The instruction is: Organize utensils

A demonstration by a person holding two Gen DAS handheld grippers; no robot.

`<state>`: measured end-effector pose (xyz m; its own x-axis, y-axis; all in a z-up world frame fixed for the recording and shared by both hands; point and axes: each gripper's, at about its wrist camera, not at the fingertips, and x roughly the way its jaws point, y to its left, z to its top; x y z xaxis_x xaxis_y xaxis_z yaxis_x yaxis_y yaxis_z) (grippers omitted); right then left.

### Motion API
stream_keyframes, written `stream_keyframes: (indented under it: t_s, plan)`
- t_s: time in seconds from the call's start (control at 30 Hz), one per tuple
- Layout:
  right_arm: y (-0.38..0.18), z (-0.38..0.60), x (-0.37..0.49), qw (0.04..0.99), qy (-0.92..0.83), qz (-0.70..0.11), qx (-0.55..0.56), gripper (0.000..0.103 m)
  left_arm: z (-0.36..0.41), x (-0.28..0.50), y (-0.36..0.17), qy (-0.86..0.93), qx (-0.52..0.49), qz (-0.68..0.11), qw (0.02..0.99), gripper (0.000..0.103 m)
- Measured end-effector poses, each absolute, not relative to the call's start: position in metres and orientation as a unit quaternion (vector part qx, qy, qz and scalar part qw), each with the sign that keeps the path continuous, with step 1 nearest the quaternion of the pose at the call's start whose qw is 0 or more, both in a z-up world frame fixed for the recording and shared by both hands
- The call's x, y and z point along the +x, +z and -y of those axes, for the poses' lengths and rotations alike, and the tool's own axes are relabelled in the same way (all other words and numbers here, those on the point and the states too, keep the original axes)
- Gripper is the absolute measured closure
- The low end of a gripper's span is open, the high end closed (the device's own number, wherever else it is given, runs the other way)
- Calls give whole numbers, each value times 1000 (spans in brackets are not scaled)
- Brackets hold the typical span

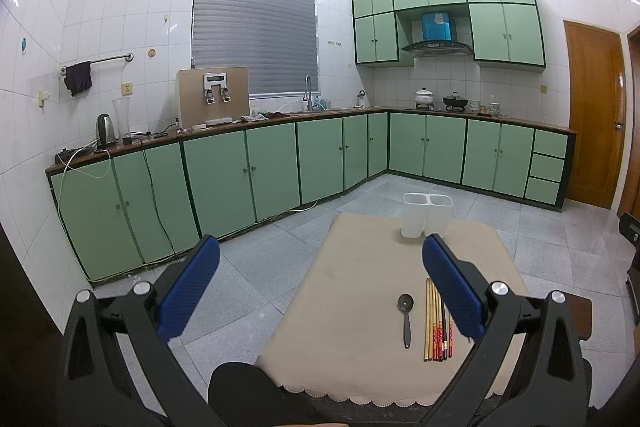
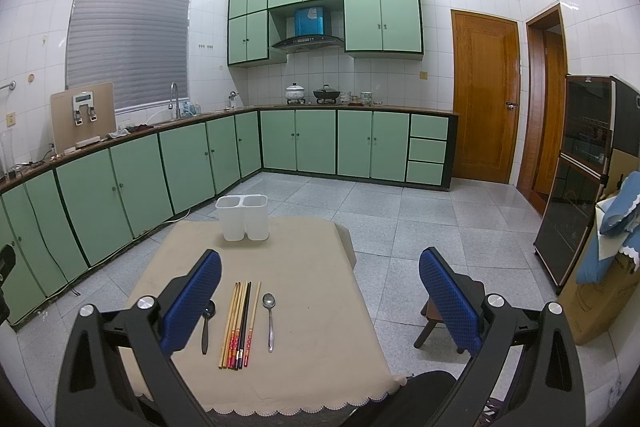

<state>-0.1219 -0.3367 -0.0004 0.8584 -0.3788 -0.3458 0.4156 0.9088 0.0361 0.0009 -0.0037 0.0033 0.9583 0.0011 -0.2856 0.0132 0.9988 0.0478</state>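
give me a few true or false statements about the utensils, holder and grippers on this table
1. The white two-compartment utensil holder is empty. True.
2. The black spoon is in the holder. False: it lies on the beige tablecloth, left of the chopsticks.
3. The metal spoon lies right of the chopsticks. True.
4. The left hand-held gripper grips a chopstick. False: it is open, holding nothing.
5. The right hand-held gripper is open. True.
6. The chopsticks stand upright. False: they lie flat, side by side.
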Motion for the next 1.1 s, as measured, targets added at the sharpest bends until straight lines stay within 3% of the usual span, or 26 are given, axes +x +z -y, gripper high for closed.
stream_keyframes:
  t_s: [1.1]
  plan:
    - [2,338,-123,963,-201,-170,55,6,11,1,-2,-16,30,-149,988,5]
